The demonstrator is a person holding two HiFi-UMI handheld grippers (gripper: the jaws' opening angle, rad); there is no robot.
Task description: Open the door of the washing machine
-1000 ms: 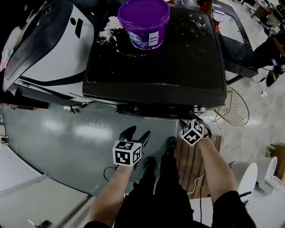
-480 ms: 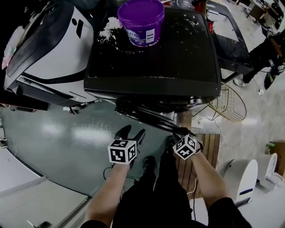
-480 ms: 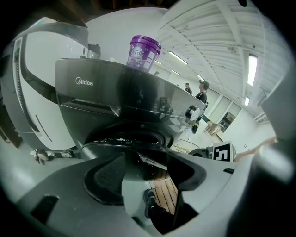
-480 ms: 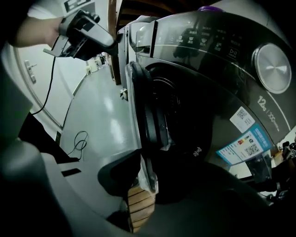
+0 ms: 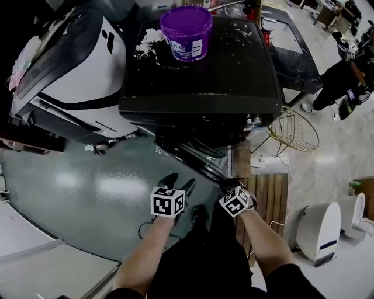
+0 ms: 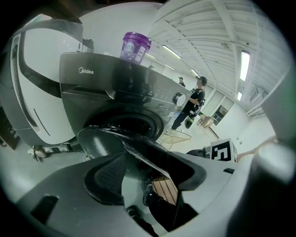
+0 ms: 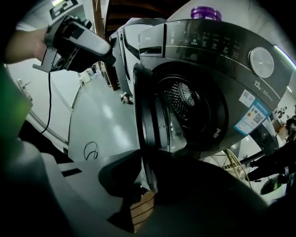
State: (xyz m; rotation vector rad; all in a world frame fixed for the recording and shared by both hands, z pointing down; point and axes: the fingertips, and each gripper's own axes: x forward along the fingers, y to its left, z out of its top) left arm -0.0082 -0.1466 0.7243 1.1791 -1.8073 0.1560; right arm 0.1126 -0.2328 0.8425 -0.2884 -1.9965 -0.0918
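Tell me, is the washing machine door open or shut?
Open, partway: the door stands swung out from the drum opening, its edge between the right gripper's fingers.

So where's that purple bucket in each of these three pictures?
Head view: purple bucket at top centre, on the washing machine.
Left gripper view: upper middle, atop the machine.
Right gripper view: only a part, at the top edge.
Shared landmark: the machine's open door, below it in all three.
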